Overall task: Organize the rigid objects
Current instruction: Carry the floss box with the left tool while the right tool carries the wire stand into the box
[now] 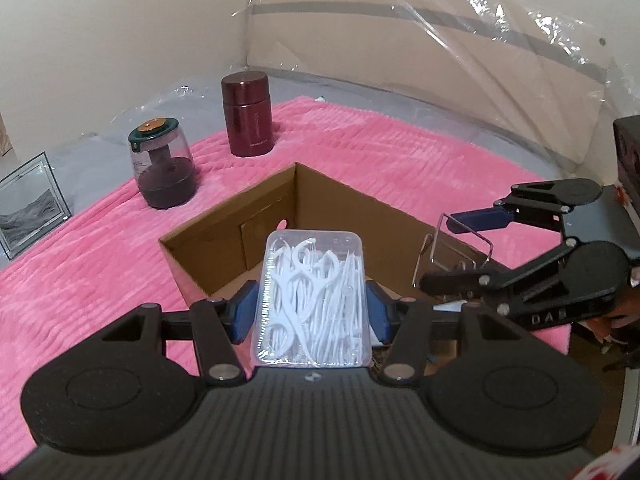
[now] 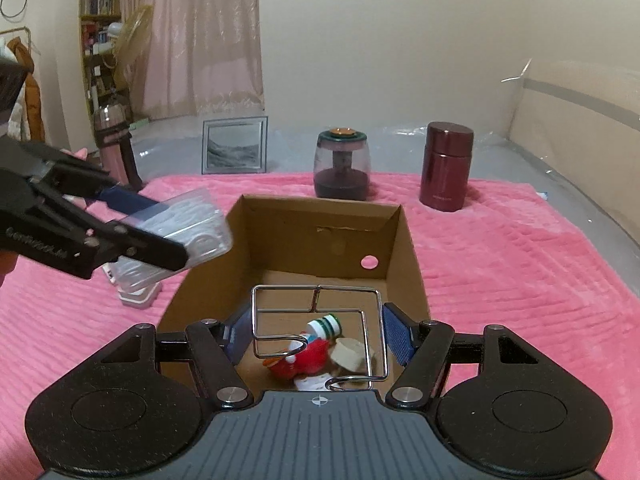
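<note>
Partly done: cardboard box point(image 2: 404, 240) already holding small items. Left gripper point(image 1: 311, 312) pinching floss-pick case point(image 1: 312, 300), right gripper point(image 2: 318, 334) pinching wire rack point(image 2: 316, 320); jar point(image 2: 341, 168), flask point(image 2: 446, 166) left.

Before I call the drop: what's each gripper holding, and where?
Left gripper clamps the floss-pick box across its long sides. Right gripper clamps the wire rack by its outer side wires.

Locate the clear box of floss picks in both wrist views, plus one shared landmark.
Left wrist: clear box of floss picks at centre, clamped between the left gripper pads, above the cardboard box.
Right wrist: the clear box at left, held beside the cardboard box's left wall.
Shared landmark: dark red flask on the pink blanket.
</note>
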The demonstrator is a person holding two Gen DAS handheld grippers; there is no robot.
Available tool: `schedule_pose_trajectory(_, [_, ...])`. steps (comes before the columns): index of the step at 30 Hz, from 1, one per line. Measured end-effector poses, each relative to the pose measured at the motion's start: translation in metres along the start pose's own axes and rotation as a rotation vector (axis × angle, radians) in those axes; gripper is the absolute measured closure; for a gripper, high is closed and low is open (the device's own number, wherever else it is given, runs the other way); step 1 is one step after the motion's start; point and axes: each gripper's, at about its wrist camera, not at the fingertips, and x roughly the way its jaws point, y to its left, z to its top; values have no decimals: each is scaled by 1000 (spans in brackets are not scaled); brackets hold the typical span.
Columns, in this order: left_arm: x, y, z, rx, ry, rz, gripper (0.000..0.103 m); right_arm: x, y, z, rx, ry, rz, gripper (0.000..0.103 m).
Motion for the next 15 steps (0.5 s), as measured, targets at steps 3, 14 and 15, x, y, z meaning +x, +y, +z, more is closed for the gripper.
schedule_pose_trajectory(3, [22, 6, 12, 8, 19, 17, 52, 17, -6, 4, -37, 17, 6, 39])
schedule_pose_trajectory(14, [96, 34, 33, 4, 122, 73, 52, 88, -24, 22, -234, 117, 29, 39])
schedule_pose_trajectory(15, [101, 36, 33, 5, 132, 80, 52, 94, -25, 23, -251, 127, 35, 39])
